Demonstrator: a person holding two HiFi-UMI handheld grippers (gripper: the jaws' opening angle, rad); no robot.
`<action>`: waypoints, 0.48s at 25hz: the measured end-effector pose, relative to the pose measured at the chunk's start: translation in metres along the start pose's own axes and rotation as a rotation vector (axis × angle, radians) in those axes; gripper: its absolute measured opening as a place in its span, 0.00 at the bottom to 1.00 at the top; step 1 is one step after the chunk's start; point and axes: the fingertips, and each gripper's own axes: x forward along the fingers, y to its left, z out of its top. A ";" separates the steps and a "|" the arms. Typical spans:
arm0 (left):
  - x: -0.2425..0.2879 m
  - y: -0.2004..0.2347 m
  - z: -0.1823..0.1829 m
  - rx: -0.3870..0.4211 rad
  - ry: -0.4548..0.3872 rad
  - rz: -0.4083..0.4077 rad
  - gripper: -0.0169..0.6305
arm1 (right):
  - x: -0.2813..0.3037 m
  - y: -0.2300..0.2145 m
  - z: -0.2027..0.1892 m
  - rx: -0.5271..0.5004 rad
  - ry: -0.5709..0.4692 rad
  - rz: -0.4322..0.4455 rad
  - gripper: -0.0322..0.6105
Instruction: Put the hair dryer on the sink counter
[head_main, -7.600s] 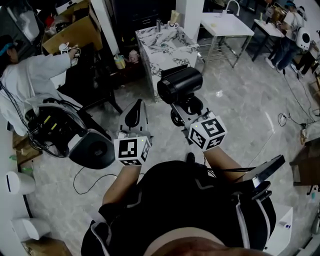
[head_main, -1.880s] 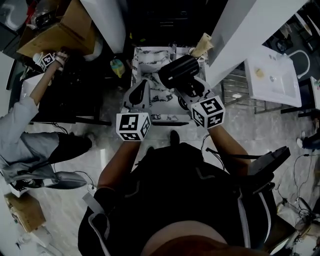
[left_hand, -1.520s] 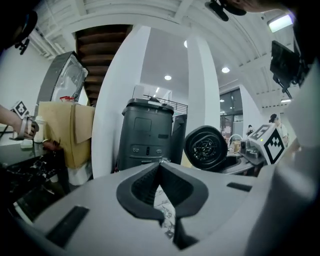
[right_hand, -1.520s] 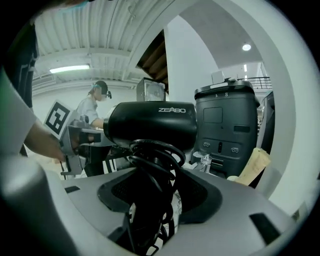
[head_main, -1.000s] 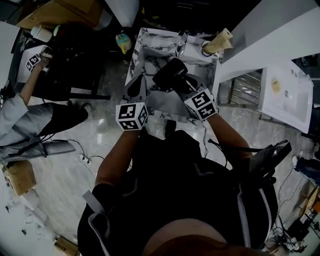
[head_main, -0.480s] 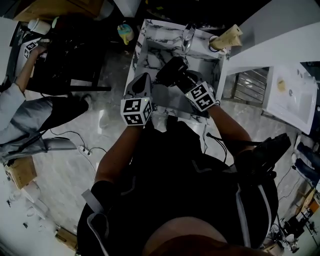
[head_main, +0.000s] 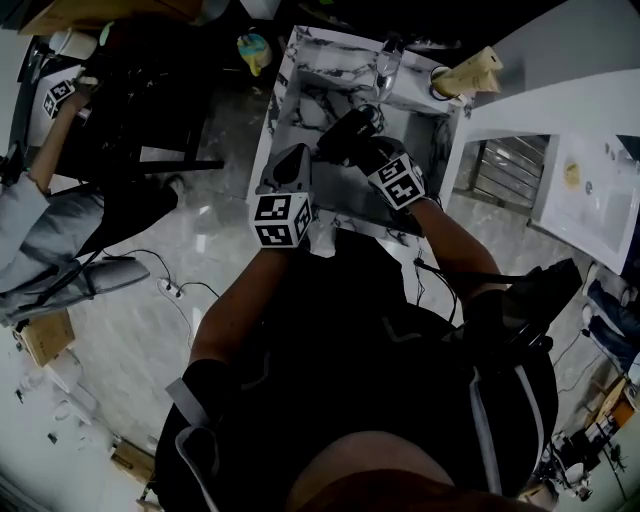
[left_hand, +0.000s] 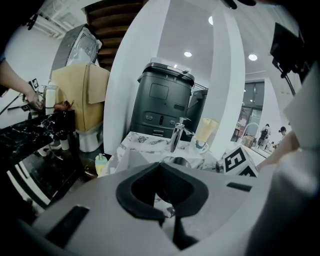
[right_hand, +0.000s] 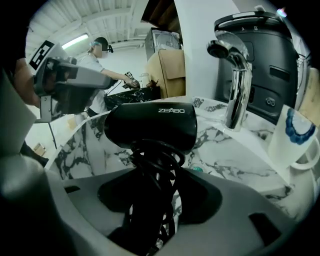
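Both tools sit lower over the marble sink tabletop (head_main: 322, 58) than a moment ago, and the hair dryer has come down with them.

At the far left another person (head_main: 40, 200) in a pale top reaches toward a dark bench. A small yellow bottle (head_main: 253, 48) stands on the floor just left of the tabletop. The left tool (head_main: 293, 158) hangs over the tabletop's near left edge with its jaws pressed together and nothing between them.

Just to its right, the black hair dryer (right_hand: 152, 125) is over the basin, lifted off the marble, with its cord coiled round the handle. The right tool (head_main: 372, 155) pinches that handle and cord.

Farther right, at the far edge, a chrome faucet (right_hand: 232, 85) rises beyond the dryer. A white mug (right_hand: 295, 137) with a blue pattern stands at the right corner.
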 end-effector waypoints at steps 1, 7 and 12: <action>0.002 -0.001 -0.002 0.001 0.006 -0.002 0.03 | 0.004 -0.001 -0.002 0.001 0.009 0.000 0.42; 0.010 -0.004 -0.002 -0.026 -0.006 -0.016 0.03 | 0.023 -0.005 -0.014 0.020 0.060 0.006 0.42; 0.014 -0.008 -0.006 -0.001 0.013 -0.038 0.03 | 0.039 -0.006 -0.028 0.026 0.095 0.003 0.42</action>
